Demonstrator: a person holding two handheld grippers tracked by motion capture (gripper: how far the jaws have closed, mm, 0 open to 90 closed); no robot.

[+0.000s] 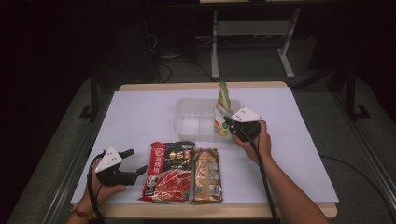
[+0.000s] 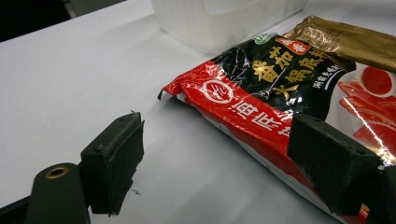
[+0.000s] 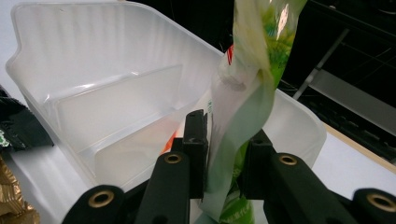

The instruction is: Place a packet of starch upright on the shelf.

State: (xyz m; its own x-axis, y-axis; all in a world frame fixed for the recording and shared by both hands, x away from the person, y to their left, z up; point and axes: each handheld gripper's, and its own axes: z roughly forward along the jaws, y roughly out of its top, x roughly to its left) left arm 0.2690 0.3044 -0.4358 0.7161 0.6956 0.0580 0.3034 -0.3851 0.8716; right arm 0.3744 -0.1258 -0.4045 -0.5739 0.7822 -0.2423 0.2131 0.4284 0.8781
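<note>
While the right gripper (image 3: 223,154) clamps the green-and-white plastic pouch (image 3: 243,93) upright over the clear divided plastic bin (image 1: 187,125), lowering needs care.
Keep the pouch vertical, clear of the far-right wall; left gripper (image 1: 133,162) rests released, near left.

Green packet (image 3: 247,93): top and bottom cut off by frame edges in right gripper view. Gold packet (image 2: 345,39) runs off the frame edge; its print unreadable.
</note>
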